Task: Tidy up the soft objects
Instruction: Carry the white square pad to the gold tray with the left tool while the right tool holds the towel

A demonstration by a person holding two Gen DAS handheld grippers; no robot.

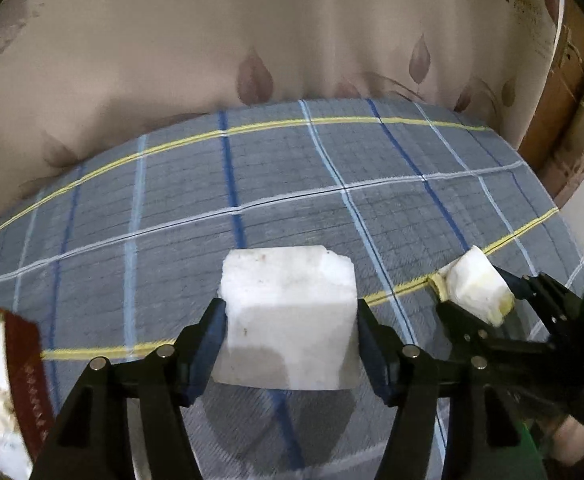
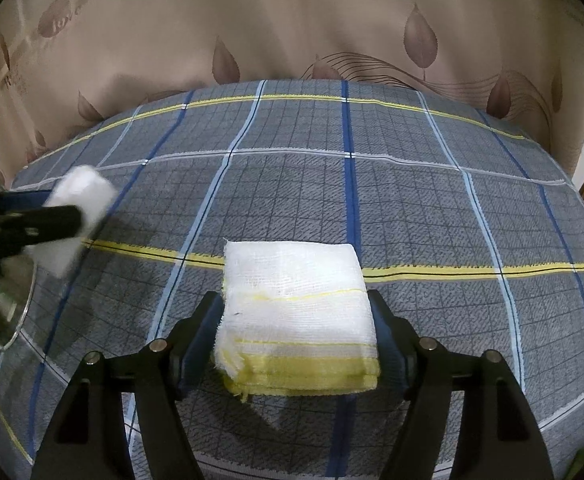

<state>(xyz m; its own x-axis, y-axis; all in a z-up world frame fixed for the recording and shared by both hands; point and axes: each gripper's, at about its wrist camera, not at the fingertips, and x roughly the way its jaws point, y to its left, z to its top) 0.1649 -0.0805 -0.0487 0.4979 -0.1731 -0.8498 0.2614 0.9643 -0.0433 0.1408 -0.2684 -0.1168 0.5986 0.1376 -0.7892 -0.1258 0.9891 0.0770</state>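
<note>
My left gripper (image 1: 292, 320) is shut on a white foam block (image 1: 288, 316) and holds it above the plaid-covered table (image 1: 252, 168). My right gripper (image 2: 296, 328) is shut on a folded white gauze cloth with yellow stripes (image 2: 296, 312), also held above the table (image 2: 432, 208). The right gripper with its cloth (image 1: 480, 286) shows at the right of the left wrist view. The left gripper with the foam block (image 2: 76, 216) shows blurred at the left of the right wrist view.
A beige leaf-print curtain (image 1: 252, 40) hangs behind the table. A dark red box with white soft pieces (image 1: 0, 384) sits at the left edge. A shiny metal lid or bowl (image 2: 4, 308) lies at the left. A cardboard box (image 1: 564, 92) stands at the far right.
</note>
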